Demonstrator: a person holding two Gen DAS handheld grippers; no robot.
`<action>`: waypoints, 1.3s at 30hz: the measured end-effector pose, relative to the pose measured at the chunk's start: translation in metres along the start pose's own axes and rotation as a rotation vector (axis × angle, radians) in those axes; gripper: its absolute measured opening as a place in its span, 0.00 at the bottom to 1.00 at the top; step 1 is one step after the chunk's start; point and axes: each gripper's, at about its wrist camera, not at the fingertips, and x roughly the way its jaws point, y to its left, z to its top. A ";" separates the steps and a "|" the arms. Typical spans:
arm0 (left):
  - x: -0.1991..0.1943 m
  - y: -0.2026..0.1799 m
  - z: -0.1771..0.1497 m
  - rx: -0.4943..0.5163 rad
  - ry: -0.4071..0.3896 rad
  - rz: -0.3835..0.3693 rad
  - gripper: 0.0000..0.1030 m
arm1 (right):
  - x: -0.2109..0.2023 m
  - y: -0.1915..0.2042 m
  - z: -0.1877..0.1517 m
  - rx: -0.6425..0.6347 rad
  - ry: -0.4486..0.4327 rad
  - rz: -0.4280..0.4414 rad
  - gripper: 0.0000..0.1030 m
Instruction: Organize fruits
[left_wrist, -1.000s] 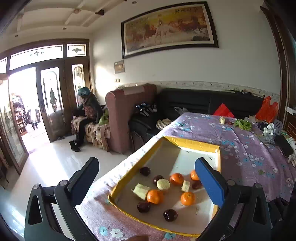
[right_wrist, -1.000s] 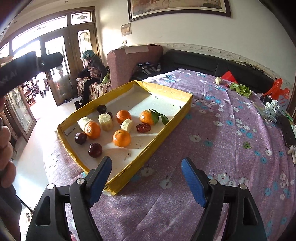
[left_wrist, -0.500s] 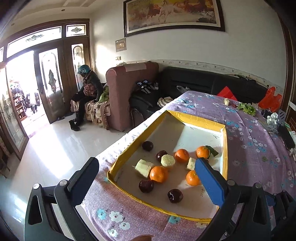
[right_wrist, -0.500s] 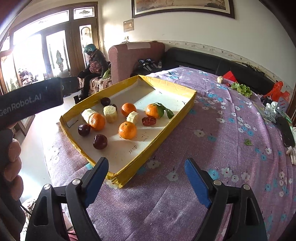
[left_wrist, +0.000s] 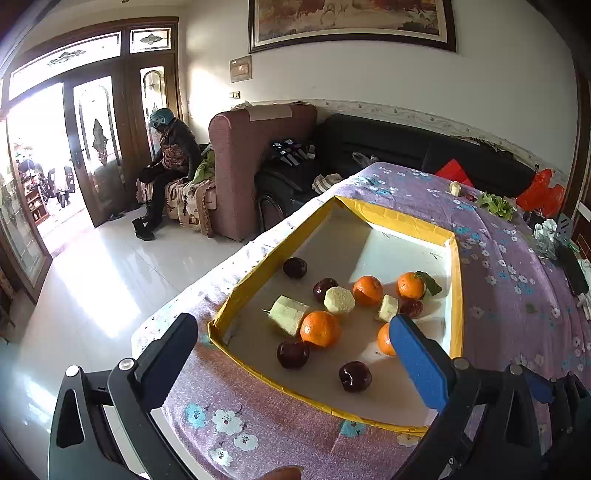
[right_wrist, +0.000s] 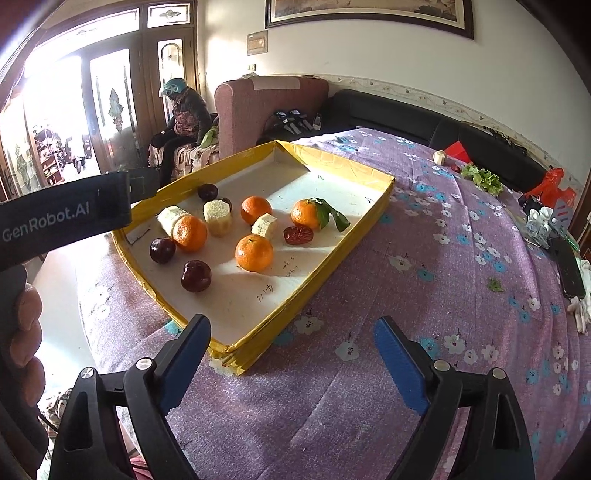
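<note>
On a purple floral cloth (right_wrist: 424, 236) sits a shallow tray (right_wrist: 332, 254), yellow-taped rim, white floor, long axis running from the near corner toward the sofa (right_wrist: 388, 110); its left long side lies close to the table edge, w/ bare tile floor (left_wrist: 110, 280) beyond. Fruit is bunched in the near half: four oranges, smooth & round, one w/ a green leaf (right_wrist: 308, 213); four dark glossy plums, nearest (right_wrist: 196, 276); a wrinkled red date (right_wrist: 298, 235); three pale cut chunks, blocky, the longest (left_wrist: 289, 315) lying crosswise. Far half of tray is free. L gripper (left_wrist: 295, 347) hovers over the near tray corner, jaws spread wide, nothing between pads, right pad overlapping one orange (left_wrist: 384, 339) in view. R gripper (right_wrist: 291, 350) sits over cloth just off the tray's near corner, jaws have just been opening, now wide, empty. Plenty of open cloth to the right; greens (right_wrist: 482, 179) & clutter at the far edge. Someone sits by the door (right_wrist: 107, 110).
</note>
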 end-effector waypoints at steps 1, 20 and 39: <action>0.000 0.000 0.000 0.001 0.000 0.001 1.00 | 0.001 -0.001 0.000 0.002 0.002 -0.002 0.91; 0.015 -0.003 -0.005 -0.012 0.079 -0.051 1.00 | 0.009 -0.004 0.001 0.008 0.023 -0.010 0.91; 0.017 -0.005 -0.007 -0.008 0.095 -0.052 1.00 | 0.014 -0.003 0.002 0.009 0.032 -0.013 0.92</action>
